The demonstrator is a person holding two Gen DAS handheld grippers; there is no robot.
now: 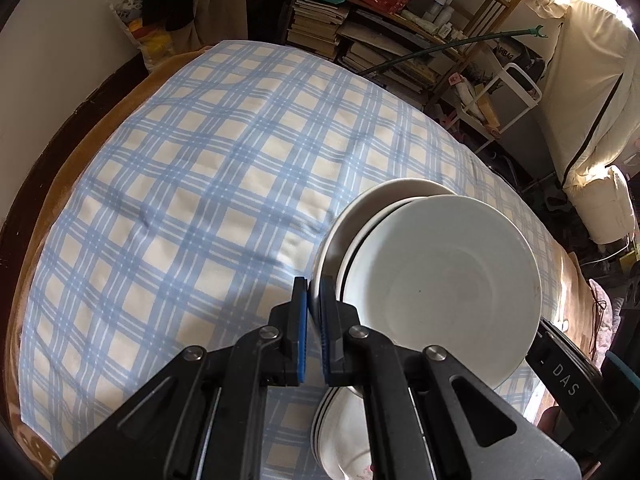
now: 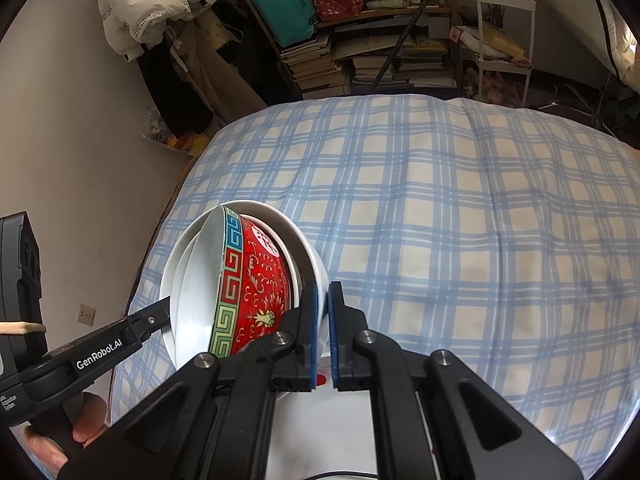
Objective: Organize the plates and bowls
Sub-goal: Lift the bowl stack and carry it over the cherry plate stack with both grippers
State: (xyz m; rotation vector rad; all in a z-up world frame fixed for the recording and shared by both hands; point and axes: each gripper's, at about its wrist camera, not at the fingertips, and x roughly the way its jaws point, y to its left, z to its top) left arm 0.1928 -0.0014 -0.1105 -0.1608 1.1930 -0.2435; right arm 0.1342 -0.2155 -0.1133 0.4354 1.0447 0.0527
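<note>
In the left wrist view my left gripper is shut on the rim of a stack of white plates held above the blue checked cloth. More white dishes show below the fingers. In the right wrist view my right gripper is shut on the rim of a white plate. A red patterned bowl sits nested in that tilted stack, with a white bowl beside it. The left gripper's arm reaches the stack's left edge.
The checked cloth covers a wide soft surface. Beyond its far edge stand shelves of books and boxes and a white cart. A wall runs along the left.
</note>
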